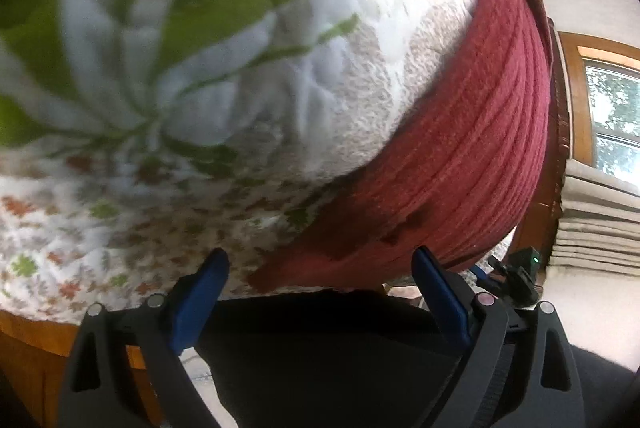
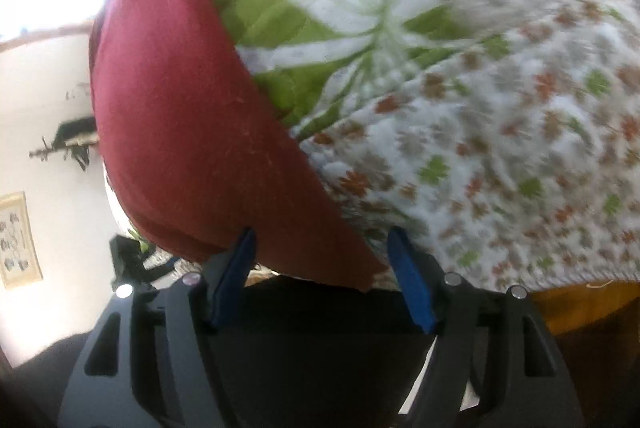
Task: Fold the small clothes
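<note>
A maroon garment (image 1: pixel 472 156) lies on a white quilt (image 1: pixel 100 228) printed with green leaves and small flowers. In the left wrist view, the garment's near corner reaches in between the blue pads (image 1: pixel 214 272) of my left gripper (image 1: pixel 322 268), whose fingers stand wide apart and open. In the right wrist view, the garment (image 2: pixel 180 116) fills the left side. Its lower edge runs between the spread fingers of my right gripper (image 2: pixel 322 248), which is open. Motion blur softens the quilt (image 2: pixel 500 148). I cannot tell whether either gripper touches the cloth.
The quilt ends at an orange-brown wooden edge (image 1: pixel 36 340) close to both grippers, also visible as the wooden edge (image 2: pixel 580 304). A wood-framed window (image 1: pixel 612 116) with a folded blind (image 1: pixel 600 224) is at the right. A framed picture (image 2: pixel 18 240) hangs on the white wall.
</note>
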